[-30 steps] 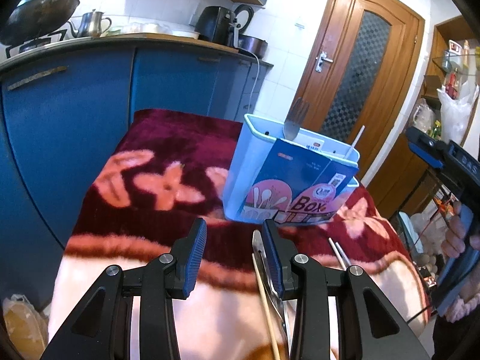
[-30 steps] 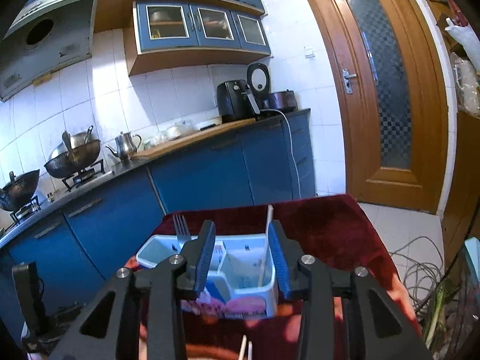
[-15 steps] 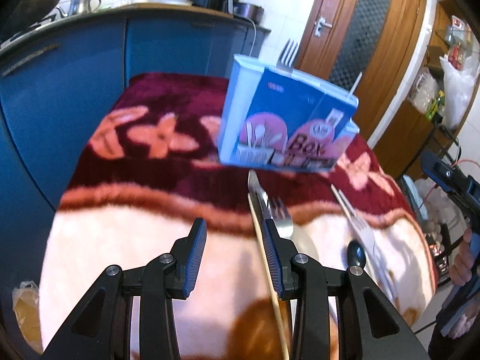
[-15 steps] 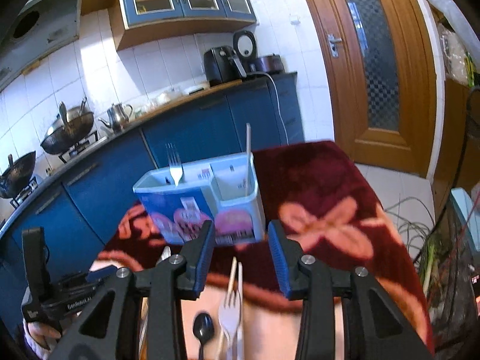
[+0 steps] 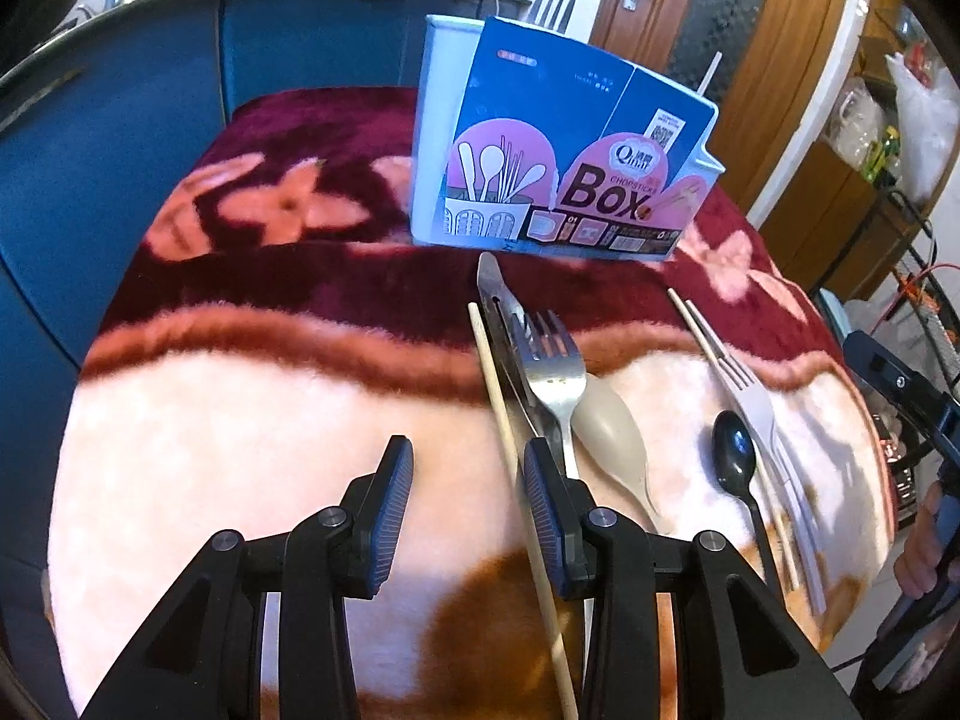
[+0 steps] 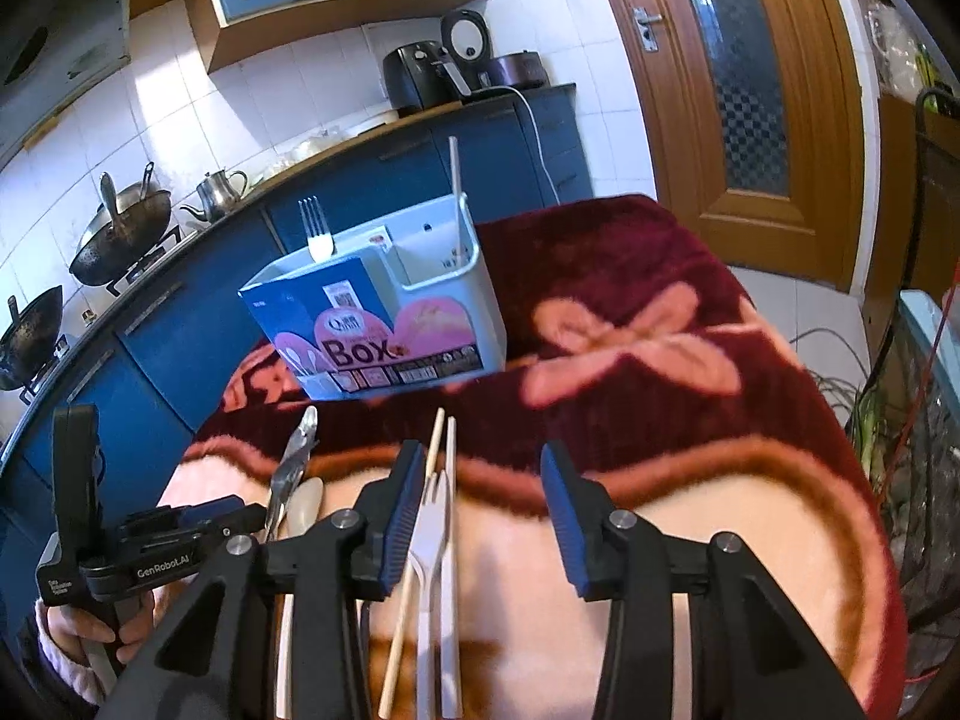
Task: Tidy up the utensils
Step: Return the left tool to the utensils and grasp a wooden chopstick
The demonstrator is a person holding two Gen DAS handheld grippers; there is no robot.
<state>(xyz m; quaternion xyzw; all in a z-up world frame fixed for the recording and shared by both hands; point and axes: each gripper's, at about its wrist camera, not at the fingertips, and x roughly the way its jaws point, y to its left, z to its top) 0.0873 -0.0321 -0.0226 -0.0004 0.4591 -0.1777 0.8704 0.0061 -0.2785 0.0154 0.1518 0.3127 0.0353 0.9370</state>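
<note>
Now, utensils: they lie loose on the blanket (image 5: pixel 240 450), in front of the box (image 5: pixel 564 150), handles toward you so each can be lifted by the handle.
Near cluster: a wooden chopstick (image 5: pixel 510 438), a metal fork (image 5: pixel 555 372), a beige spoon (image 5: pixel 609 426) and a flat metal piece under the fork, all just before the box front.
Far cluster: a black spoon (image 5: pixel 735 450), a white plastic fork (image 6: pixel 429 534) and two more chopsticks, beside the near cluster, toward your right hand.
Already sorted: a fork (image 6: pixel 317 228) stands tines-up in the box's back compartment; a white stick (image 6: pixel 456 180) stands in the side compartment, so the box sorts by type.
Left gripper (image 5: pixel 468 504): partly open, holding nothing; the wooden chopstick runs along its right finger, inside the gap.
Right gripper (image 6: pixel 480 516): its jaws have just been opening; they stand part-way apart with the white plastic fork between them, not pinched.
Writing: the box front reads "Box" with "CHOPSTICKS" small above it, plus a QR code; the left gripper's body reads "GenRobot.AI".
</note>
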